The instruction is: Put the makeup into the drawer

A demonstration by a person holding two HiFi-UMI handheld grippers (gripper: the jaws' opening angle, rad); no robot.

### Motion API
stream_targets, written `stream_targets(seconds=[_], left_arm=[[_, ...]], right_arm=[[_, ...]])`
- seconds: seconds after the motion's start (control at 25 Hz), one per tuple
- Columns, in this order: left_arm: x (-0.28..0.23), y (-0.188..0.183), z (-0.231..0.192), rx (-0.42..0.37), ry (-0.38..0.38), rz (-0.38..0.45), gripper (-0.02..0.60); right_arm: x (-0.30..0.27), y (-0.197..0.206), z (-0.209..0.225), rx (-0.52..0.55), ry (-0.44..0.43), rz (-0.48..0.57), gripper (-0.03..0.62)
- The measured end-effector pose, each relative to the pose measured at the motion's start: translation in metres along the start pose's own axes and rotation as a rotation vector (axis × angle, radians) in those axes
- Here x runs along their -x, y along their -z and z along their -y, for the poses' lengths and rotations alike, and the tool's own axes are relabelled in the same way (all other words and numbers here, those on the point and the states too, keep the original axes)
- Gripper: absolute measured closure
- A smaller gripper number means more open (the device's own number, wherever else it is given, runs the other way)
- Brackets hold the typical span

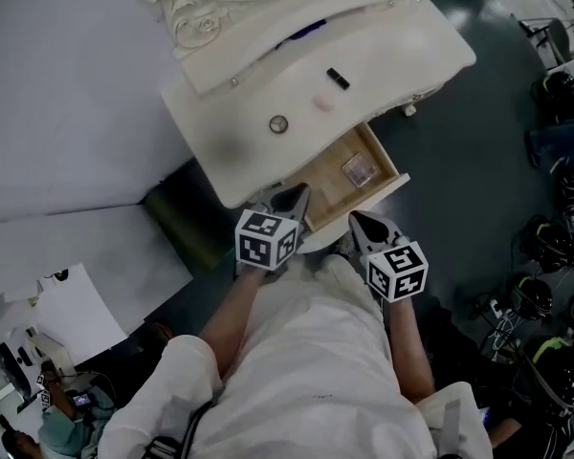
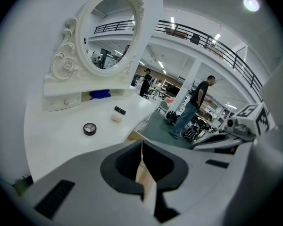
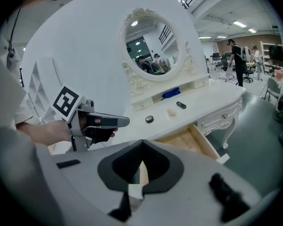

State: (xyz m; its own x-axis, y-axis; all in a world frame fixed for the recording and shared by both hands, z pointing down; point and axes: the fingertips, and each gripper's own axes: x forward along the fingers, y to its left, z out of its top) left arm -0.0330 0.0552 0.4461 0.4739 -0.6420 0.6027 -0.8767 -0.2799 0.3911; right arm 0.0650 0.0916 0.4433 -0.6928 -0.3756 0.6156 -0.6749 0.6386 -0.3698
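Three makeup items lie on the dressing table (image 1: 392, 41): a round compact (image 1: 278, 123), a pale puff (image 1: 322, 103) and a short black tube (image 1: 338, 77). They sit in a loose line, apart from one another. A blue thing (image 1: 301, 32) sits under the mirror's shelf; what it is cannot be told.

The drawer (image 1: 330, 187) stands pulled out below the table's front edge, so anything you lift off the top has only a short way to go. A small clear box (image 1: 358, 170) lies inside it, toward the right wall. None of the three tabletop items is in the drawer, so the task looks barely begun or between picks.

You hold both grippers side by side at the drawer's near end, pointed forward and down. That reads as a waiting stance, since neither one reaches toward the makeup.

- Left gripper (image 1: 292, 199): jaws pressed together, pads meeting in one line, nothing between them.
- Right gripper (image 1: 364, 224): the same, jaws together and empty.
- Neither touches the table, the drawer or any item.

Judgement: you must part the jaws before any pick. The compact lies closest to the left gripper. It is flat and low, so the pads will likely need to catch its rim.
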Motion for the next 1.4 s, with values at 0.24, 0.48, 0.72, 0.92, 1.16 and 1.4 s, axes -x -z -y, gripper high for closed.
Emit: stream_targets(seconds=[0.24, 0.48, 0.72, 0.92, 1.16, 1.4], left_arm=[[-0.011, -0.008, -0.030, -0.040, -0.001, -0.032, 0.567], [-0.028, -0.013, -0.061, -0.110, 0.022, -0.078, 0.438], [-0.046, -0.016, -0.103, -0.258, -0.033, -0.146, 0.323], [-0.065, -0.013, -0.138, -0.362, -0.083, -0.222, 0.253], [-0.096, -0.015, -0.166, -0.368, -0.096, -0.276, 0.213], [-0.126, -0.012, -0.179, -0.355, -0.090, -0.317, 0.215]], right_arm=[[-0.003, 0.001, 0.001, -0.029, 0.054, -0.012, 0.582], [-0.016, -0.002, -0.012, -0.043, 0.084, -0.024, 0.582], [-0.029, 0.004, -0.021, -0.071, 0.114, -0.053, 0.582], [-0.041, 0.007, -0.029, -0.093, 0.120, -0.070, 0.582], [-0.045, 0.014, -0.025, -0.122, 0.149, -0.112, 0.582], [-0.049, 0.013, -0.022, -0.139, 0.156, -0.127, 0.582]])
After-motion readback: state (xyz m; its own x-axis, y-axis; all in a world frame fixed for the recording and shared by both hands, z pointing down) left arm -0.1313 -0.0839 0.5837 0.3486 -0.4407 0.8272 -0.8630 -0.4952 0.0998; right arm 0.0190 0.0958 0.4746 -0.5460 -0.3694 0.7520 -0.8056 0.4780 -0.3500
